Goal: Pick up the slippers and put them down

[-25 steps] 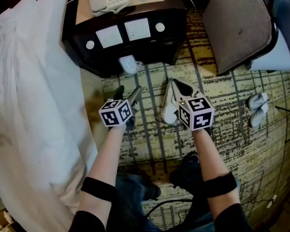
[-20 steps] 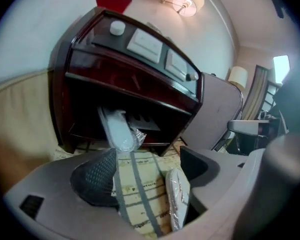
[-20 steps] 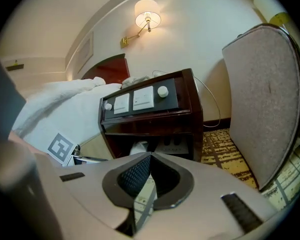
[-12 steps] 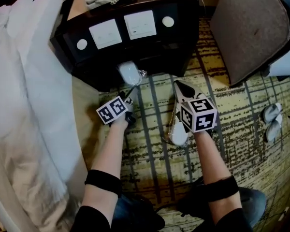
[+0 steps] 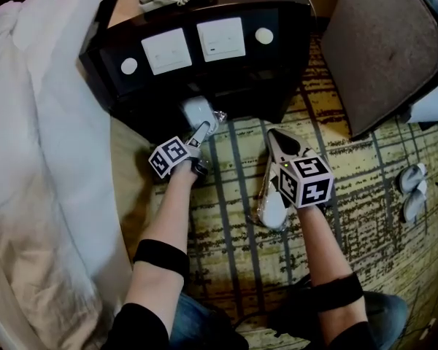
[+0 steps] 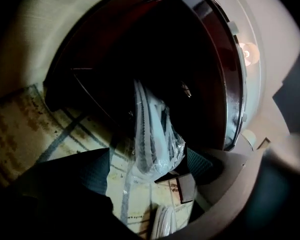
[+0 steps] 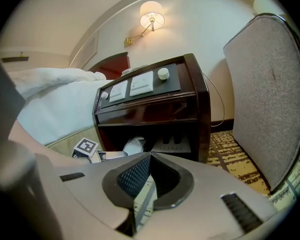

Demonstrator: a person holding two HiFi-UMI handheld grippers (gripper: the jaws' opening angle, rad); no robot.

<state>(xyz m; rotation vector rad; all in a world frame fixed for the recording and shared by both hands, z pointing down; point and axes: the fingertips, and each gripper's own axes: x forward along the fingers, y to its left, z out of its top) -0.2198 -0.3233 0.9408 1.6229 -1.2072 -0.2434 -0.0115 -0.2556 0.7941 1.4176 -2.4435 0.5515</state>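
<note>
Spreading the jaws of the left gripper (image 6: 149, 159), released and not pressing on anything, with the bagged slippers (image 6: 150, 134) standing between the two pads. Reaching low toward the bottom opening of the dark nightstand (image 5: 292, 71), where that bag is sitting on edge, right where the patterned carpet (image 5: 233, 195) meets the furniture. Holding the right gripper (image 7: 147, 166) clenched tight out over the carpet, a white slipper (image 5: 274, 211) just beneath it; not telling whether any of it is pinched. Working, by the look of it, on the pick-up step, with the grasp not yet made. Next, probably needing to centre the crinkly plastic between the pads, close firmly without letting it slip, then draw it clear of the nightstand before setting it down.
</note>
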